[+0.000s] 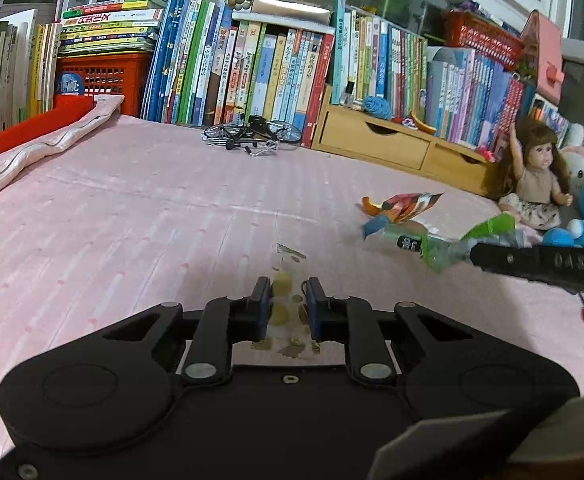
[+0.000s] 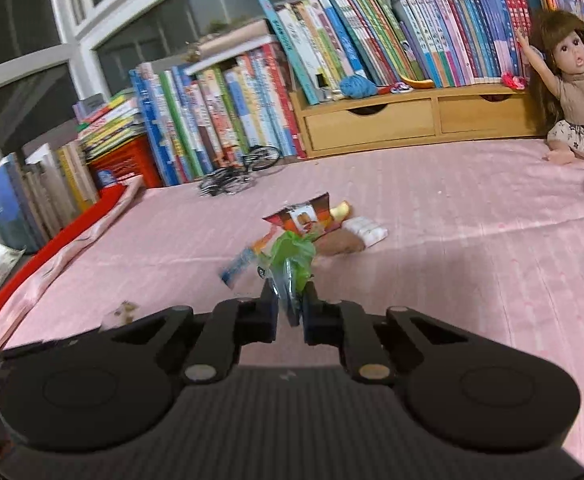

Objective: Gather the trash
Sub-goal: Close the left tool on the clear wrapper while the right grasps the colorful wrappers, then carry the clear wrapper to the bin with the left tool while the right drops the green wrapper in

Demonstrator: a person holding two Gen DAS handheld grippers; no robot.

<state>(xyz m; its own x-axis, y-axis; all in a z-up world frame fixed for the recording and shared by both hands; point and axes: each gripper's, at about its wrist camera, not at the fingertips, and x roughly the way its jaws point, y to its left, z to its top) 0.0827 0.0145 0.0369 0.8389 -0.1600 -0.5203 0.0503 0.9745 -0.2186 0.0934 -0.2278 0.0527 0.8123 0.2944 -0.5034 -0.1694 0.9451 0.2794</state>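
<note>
Right claw (image 2: 290,304): clenched on green wrapper (image 2: 292,258), lifted off pink bed (image 2: 452,240). Left claw (image 1: 288,300): clenched on clear crumb-filled wrapper (image 1: 282,292).

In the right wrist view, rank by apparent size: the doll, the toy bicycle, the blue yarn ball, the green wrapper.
1. Doll, cut off at the frame edge.
2. Toy bicycle.
3. Green wrapper, though nearness to the camera inflates it.
4. Blue yarn ball.
</note>
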